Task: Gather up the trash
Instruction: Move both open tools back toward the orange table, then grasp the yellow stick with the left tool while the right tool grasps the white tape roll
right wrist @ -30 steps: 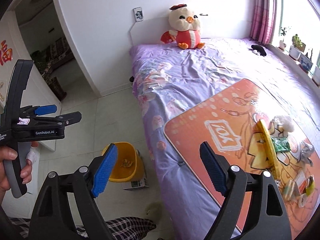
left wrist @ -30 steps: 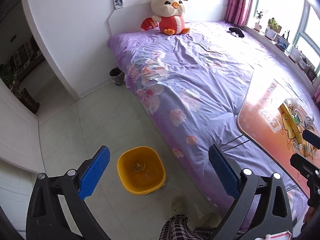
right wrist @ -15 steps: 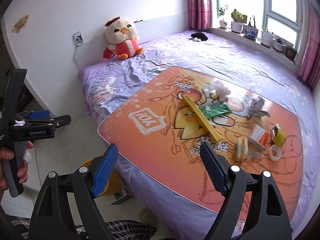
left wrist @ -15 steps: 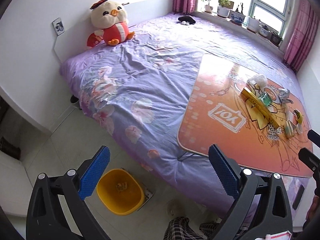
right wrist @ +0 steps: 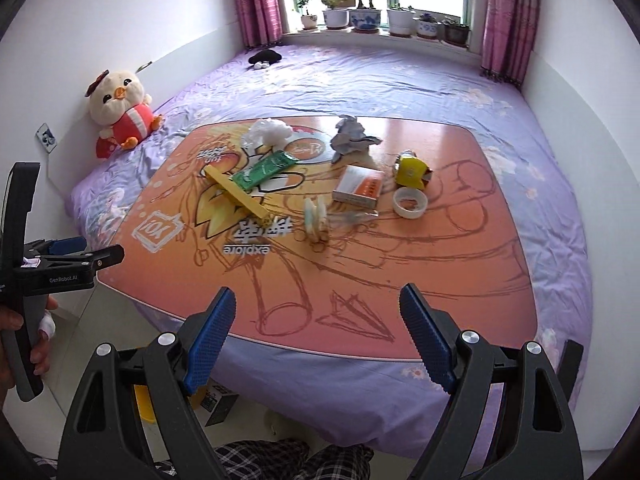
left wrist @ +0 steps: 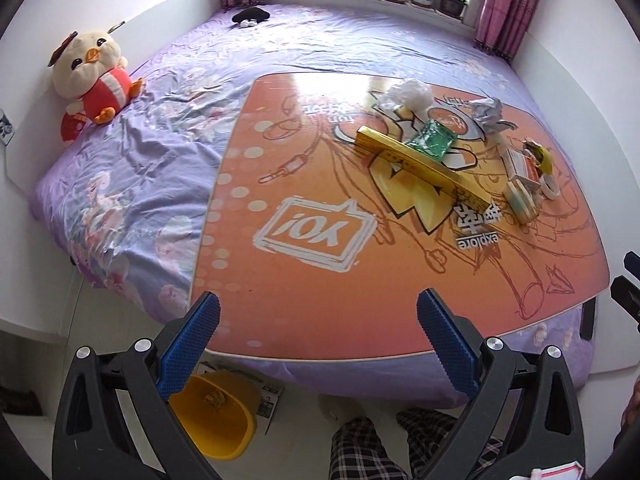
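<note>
Bedroom, purple floral bedsheet (right wrist: 400,76). An orange printed tabletop (right wrist: 420,248) lies on the bed and fills the centre of both views.

Left gripper (left wrist: 318,334): lower centre of the left wrist view, blue pads spread wide, nothing between them, poised over the near edge of the tabletop. Seen again at the left edge of the right wrist view, held by a hand (right wrist: 24,344).

Right gripper (right wrist: 318,330): lower centre of its own view, jaws wide apart, empty, over the near rim of the tabletop.

Trash sits in a loose cluster on the far half of the tabletop, upper centre of the right wrist view:
- long yellow box (right wrist: 236,196), lying diagonally
- green wrapper (right wrist: 264,170) leaning on the yellow box's far end
- white crumpled plastic (right wrist: 268,132), just behind the wrapper
- grey crumpled paper (right wrist: 350,138), to the right of the plastic
- white and orange carton (right wrist: 358,186), flat
- yellow crushed packet (right wrist: 412,170), right of the carton
- tape ring (right wrist: 409,203), flat, in front of the packet
- pale roll on edge (right wrist: 316,220), nearest of the lot

Yellow bin (left wrist: 212,420): on the floor, lower left of the left wrist view, partly behind the left pad, with a scrap inside.

Plush chick (right wrist: 120,110) on the bed, upper left. Potted plants (right wrist: 364,16) line the windowsill at top. Plaid trouser legs (left wrist: 360,448) at the bottom edge.
</note>
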{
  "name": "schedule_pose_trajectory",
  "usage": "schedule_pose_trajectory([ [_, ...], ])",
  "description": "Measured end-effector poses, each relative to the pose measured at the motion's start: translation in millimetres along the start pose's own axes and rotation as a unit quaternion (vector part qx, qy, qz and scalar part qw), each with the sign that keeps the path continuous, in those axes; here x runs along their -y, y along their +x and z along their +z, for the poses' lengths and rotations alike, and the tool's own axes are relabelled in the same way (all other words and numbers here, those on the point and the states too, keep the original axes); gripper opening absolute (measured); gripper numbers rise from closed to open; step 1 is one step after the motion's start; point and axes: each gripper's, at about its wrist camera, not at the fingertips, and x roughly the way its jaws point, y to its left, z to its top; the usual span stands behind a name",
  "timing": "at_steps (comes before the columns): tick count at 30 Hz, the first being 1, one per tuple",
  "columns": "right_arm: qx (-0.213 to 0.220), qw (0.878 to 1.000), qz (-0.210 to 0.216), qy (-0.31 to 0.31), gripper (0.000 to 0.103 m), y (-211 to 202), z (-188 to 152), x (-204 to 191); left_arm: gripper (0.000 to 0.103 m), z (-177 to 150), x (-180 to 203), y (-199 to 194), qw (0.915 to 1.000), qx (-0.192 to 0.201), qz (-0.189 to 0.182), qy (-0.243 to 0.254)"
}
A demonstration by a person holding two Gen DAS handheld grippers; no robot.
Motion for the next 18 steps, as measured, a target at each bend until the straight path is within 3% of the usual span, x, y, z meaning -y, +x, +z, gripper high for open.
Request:
schedule_pose_trajectory([
  [5,0.001,0.999,-0.028,0.037,0.084,6,2,35,0.098,15,35,21,0.9994,-0.014,-0.022,0.023],
  [9,0.002,0.998,-0.035,0.046,0.084,26,16,56,0.098,36,57,35,0.9992,-0.015,-0.036,0.006],
  [18,-0.007,1.000,-0.024,0.010,0.084,73,47,75,0.098,77,78,69,0.9986,-0.012,-0.003,-0.051],
])
